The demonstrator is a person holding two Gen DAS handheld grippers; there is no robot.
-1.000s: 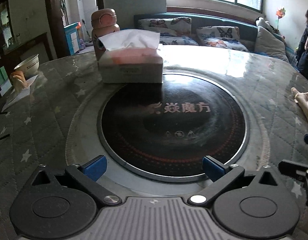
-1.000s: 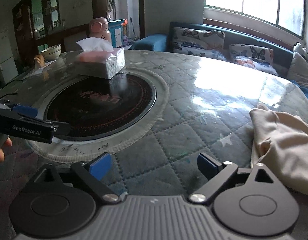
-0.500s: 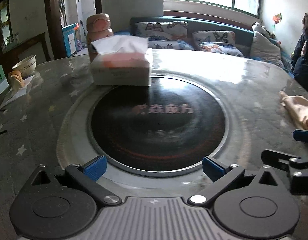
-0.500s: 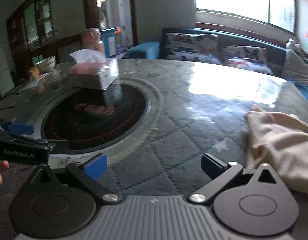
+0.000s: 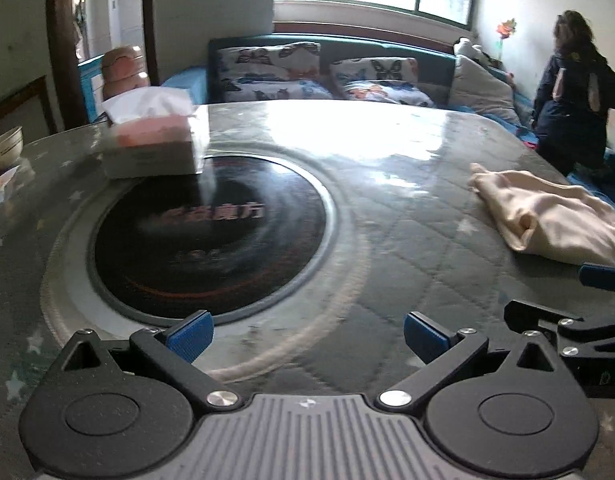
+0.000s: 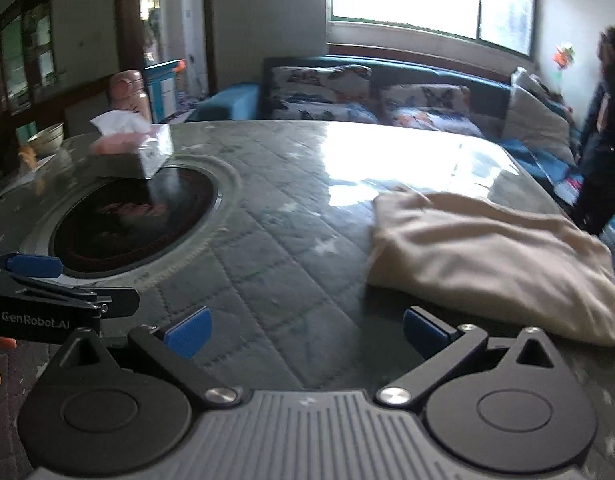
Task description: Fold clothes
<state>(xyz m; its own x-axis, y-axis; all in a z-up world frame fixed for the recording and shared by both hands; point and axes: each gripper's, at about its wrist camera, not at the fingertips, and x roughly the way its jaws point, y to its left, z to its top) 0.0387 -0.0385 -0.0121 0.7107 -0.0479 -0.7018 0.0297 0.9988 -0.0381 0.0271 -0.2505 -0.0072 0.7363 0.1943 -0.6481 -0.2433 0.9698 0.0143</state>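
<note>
Folding has not begun: the cream garment (image 6: 487, 256) lies bunched and unfolded on the counter (image 6: 267, 264) just ahead and right of the right hand-held gripper (image 6: 305, 330), whose jaws, like the left hand-held gripper's (image 5: 307, 330), gape wide and empty.

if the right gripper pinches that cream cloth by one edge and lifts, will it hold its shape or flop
The cream garment will probably flop: it lies in soft, rumpled folds on the quilted table cover. It looks thin and likely light, so one pinch should lift it, with the rest trailing. Layers may slide apart, since it lies bunched, not neatly stacked.
</note>
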